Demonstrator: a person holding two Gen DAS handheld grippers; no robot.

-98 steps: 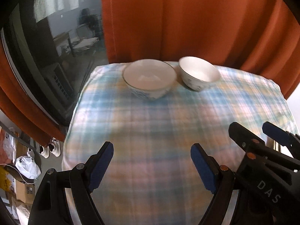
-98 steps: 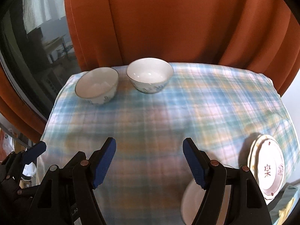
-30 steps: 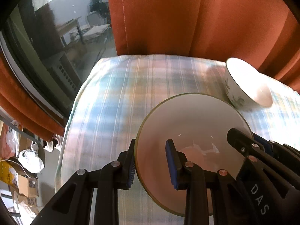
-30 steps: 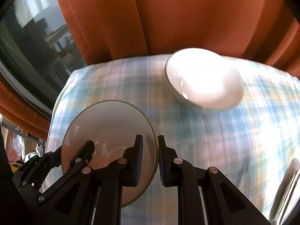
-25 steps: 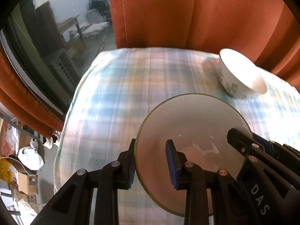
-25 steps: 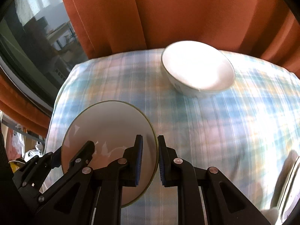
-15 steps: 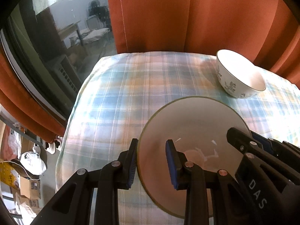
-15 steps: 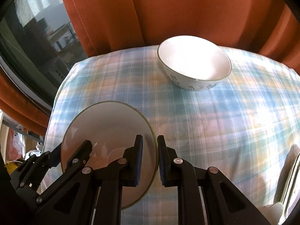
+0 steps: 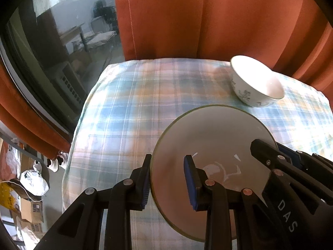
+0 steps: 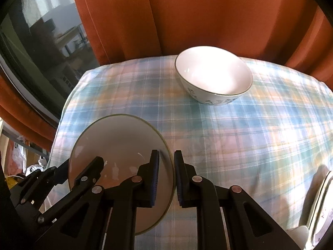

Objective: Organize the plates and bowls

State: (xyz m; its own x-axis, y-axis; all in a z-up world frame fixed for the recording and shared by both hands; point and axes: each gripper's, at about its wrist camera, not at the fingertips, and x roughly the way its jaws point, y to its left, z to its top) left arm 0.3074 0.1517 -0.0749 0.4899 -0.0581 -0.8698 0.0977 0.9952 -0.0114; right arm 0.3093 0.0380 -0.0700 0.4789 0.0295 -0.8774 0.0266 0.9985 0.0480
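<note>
Both grippers hold one white bowl (image 9: 214, 137) with a thin gold rim, above the plaid tablecloth (image 9: 133, 112). My left gripper (image 9: 168, 181) is shut on its left rim. My right gripper (image 10: 166, 177) is shut on its right rim; the held bowl (image 10: 118, 139) fills the lower left of the right wrist view. A second white bowl with a blue floral pattern (image 10: 214, 77) stands on the cloth at the back, also seen in the left wrist view (image 9: 256, 83) at the far right.
Orange curtains (image 9: 187, 16) hang close behind the table. A dark window (image 9: 52, 41) is at the left. Stacked plates (image 10: 320, 204) lie at the table's right front edge. Boxes and bags (image 9: 22, 187) sit on the floor at the left.
Both grippers closed on the left bowl's rim and lifted it. Over the last second it drew back slightly toward me; the floral bowl stays at the back.
</note>
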